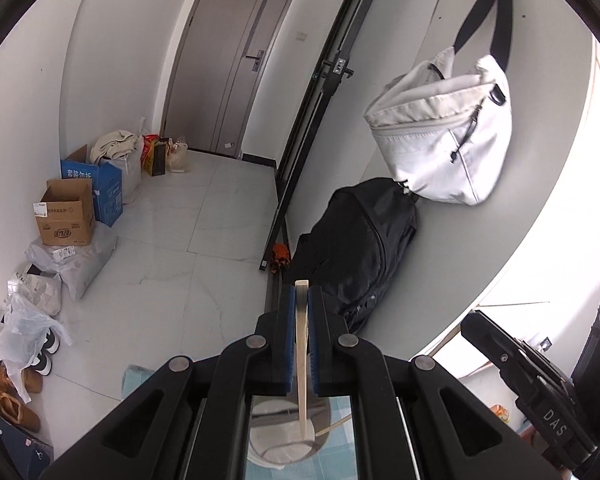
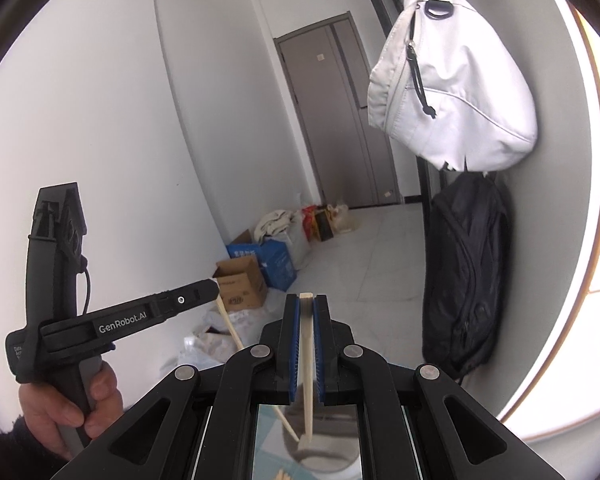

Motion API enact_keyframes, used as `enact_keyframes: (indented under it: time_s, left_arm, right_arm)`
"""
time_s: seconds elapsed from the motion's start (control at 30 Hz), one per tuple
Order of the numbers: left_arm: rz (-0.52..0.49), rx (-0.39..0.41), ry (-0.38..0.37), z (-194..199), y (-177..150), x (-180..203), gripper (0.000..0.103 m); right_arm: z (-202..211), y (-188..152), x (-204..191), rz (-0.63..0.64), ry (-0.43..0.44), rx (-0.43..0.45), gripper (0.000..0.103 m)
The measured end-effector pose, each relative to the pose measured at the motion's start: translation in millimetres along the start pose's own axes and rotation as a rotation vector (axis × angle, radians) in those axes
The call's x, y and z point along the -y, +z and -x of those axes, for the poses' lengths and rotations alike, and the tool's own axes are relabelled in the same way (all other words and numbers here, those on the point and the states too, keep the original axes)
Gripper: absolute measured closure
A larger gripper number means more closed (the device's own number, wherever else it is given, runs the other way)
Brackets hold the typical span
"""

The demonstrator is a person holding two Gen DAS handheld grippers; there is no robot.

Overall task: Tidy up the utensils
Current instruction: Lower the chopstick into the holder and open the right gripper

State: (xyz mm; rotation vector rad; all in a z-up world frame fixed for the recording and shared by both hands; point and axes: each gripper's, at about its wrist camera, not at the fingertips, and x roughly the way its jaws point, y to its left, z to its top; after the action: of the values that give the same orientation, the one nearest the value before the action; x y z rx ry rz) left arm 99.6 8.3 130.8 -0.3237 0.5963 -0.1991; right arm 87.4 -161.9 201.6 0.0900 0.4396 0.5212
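**A:** ok so our left gripper (image 1: 301, 292) is pinching one chopstick (image 1: 301, 360), tip hanging right over the grey cup (image 1: 284, 446). How do we not fumble this

**B:** right gripper (image 2: 306, 300) is clamped on the second chopstick (image 2: 308, 360), also above the cup. We keep both upright, lower slow, release only once the tips are inside

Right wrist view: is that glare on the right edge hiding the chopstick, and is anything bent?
Right wrist view: the window strip is blown out, but the chopstick stays sharp. Left wrist view: similar glare at right; fisheye curves the door and walls in both.
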Motion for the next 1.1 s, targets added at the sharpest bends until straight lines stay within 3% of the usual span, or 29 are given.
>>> enact_keyframes:
  time_s: [0.23, 0.63, 0.8, 0.93, 1.0, 1.03, 1.1]
  left_arm:
    - [-0.019, 0.012, 0.035, -32, 5, -7, 0.101]
    - [-0.030, 0.003, 0.029, -61, -25, -27, 0.101]
    - [-0.060, -0.065, -0.074, -65, -35, -30, 0.101]
    - [-0.011, -0.168, -0.148, -67, -36, -39, 0.101]
    - [0.030, -0.177, -0.158, -61, -34, -46, 0.100]
    - [0.038, -0.176, -0.150, -59, -34, -47, 0.097]
    - [0.039, -0.165, -0.117, -49, -32, -48, 0.086]
  right_arm:
    - [-50, 2, 12, 0.019, -0.026, -0.048, 0.097]
    - [-103, -26, 24, 0.038, -0.022, -0.148, 0.097]
    - [-115, -43, 22, 0.018, 0.049, -0.207, 0.095]
    - [-112, -50, 26, -0.058, 0.119, -0.222, 0.094]
    - [-106, -52, 27, -0.088, 0.131, -0.221, 0.090]
    - [-102, -53, 29, -0.101, 0.133, -0.216, 0.080]
    - [-90, -54, 31, -0.131, 0.134, -0.193, 0.071]
